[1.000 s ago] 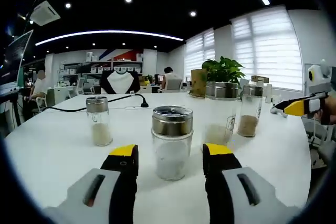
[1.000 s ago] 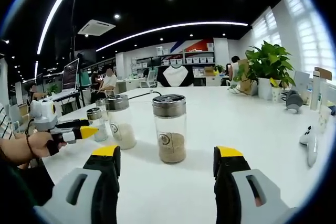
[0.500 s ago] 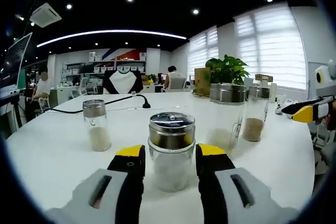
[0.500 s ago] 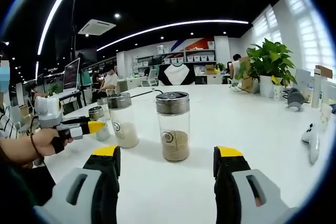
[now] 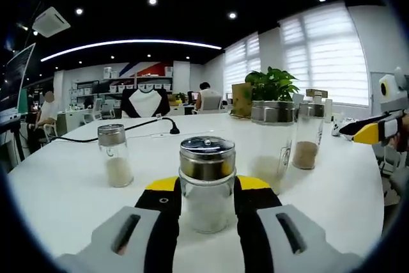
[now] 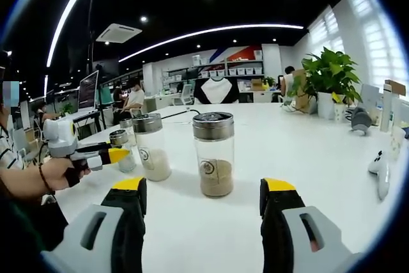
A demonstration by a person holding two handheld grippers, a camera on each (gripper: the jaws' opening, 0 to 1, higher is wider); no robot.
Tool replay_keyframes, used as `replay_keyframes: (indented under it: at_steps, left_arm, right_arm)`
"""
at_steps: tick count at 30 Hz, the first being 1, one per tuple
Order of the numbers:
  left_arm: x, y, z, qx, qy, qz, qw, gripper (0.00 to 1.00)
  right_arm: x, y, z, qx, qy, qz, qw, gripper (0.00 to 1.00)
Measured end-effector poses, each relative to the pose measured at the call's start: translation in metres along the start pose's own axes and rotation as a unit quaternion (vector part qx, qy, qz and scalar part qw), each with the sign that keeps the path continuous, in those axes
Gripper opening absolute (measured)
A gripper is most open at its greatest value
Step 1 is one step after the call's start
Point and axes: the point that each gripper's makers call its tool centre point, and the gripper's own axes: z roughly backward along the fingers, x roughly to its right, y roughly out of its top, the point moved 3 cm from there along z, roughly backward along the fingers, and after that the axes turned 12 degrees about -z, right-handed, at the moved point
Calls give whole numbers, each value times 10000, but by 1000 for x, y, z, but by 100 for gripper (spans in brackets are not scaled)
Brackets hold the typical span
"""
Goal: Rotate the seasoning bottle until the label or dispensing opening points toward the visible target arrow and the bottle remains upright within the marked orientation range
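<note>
Bottle position: the seasoning bottle (image 5: 207, 183) with pale granules is being held upright on the white table (image 5: 70, 190), at 6 o'clock in the left gripper view, between the yellow-tipped jaws.
Left claw: the left gripper (image 5: 207, 187) is being clenched on the seasoning bottle; both jaws are seen touching the glass just below the steel lid (image 5: 207, 157).
Right claw: the right gripper (image 6: 204, 199) is being kept released, jaws well apart, with nothing between them; the brown-filled bottle (image 6: 214, 154) is standing beyond the tips at 12 o'clock.
Neighbours: a small shaker (image 5: 114, 156) is standing at 10 o'clock of the held bottle; a tall bottle (image 5: 271, 139) and the brown-filled bottle are grouped at 2 o'clock. A black cable (image 5: 121, 131) is lying farther back.
Target arrow: no arrow or marked range can be made out on the table; label direction on the held bottle cannot be told.
Step in hand: the bottle is judged to be gripped for turning about its own axis.
Technique: the base is best kept flat on the table while being twisted slowly, so that tilt is being avoided.
Grip check: pressure is best kept even on both sides, as smooth glass is likely to slip.
Clearance: the tall bottle near 2 o'clock is to be watched while the hand is being rolled.
</note>
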Motion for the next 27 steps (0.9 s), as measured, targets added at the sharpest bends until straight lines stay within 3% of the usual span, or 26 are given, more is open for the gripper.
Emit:
replay_keyframes:
  at_steps: [13, 27]
  left_arm:
    - [0, -1, -1, 151, -251, -45, 9996, 34]
    - [0, -1, 0, 245, -787, -114, 9965, 34]
  right_arm:
    - [1, 1, 0, 11, 18, -7, 10000, 73]
    - [5, 6, -5, 156, 143, -47, 9998, 74]
